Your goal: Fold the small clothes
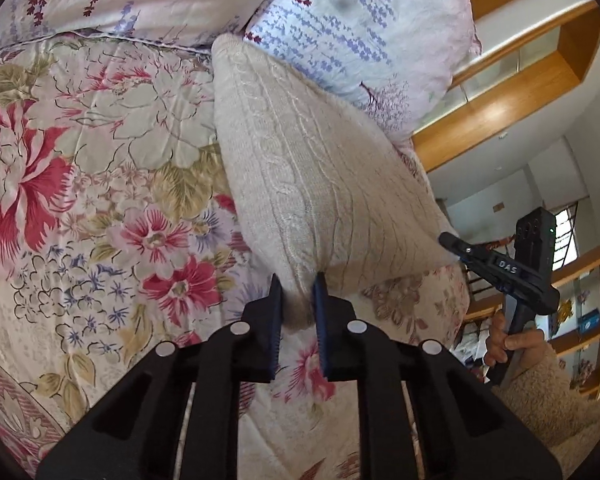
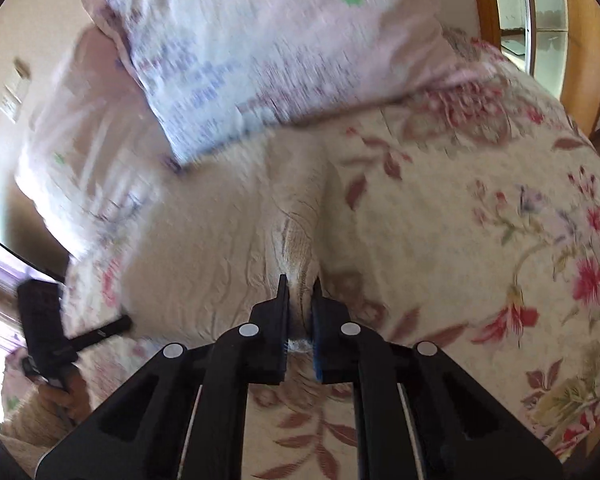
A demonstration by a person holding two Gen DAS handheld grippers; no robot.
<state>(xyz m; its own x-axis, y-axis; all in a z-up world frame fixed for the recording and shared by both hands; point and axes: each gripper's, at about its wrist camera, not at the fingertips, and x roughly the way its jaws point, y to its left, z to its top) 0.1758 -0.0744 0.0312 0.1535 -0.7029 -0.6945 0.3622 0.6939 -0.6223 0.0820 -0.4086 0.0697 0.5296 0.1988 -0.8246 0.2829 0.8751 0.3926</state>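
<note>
Fold barely begun: left gripper (image 1: 298, 304) and right gripper (image 2: 300, 312) each have fingers clenched on the cream knit garment (image 1: 292, 160), lifted off the bed (image 1: 100, 140), unfolded.

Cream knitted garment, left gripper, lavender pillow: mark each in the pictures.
Cream knitted garment (image 1: 296, 168): left wrist view, middle of its cable-knit panel.
Left gripper (image 1: 298, 296): left wrist view, midway between its fingertips, shut on the garment's near corner.
Lavender pillow (image 1: 364, 32): left wrist view, its printed face.

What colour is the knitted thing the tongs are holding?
The knitted garment is cream, with a cable-knit pattern. It shows best in the left wrist view.
</note>
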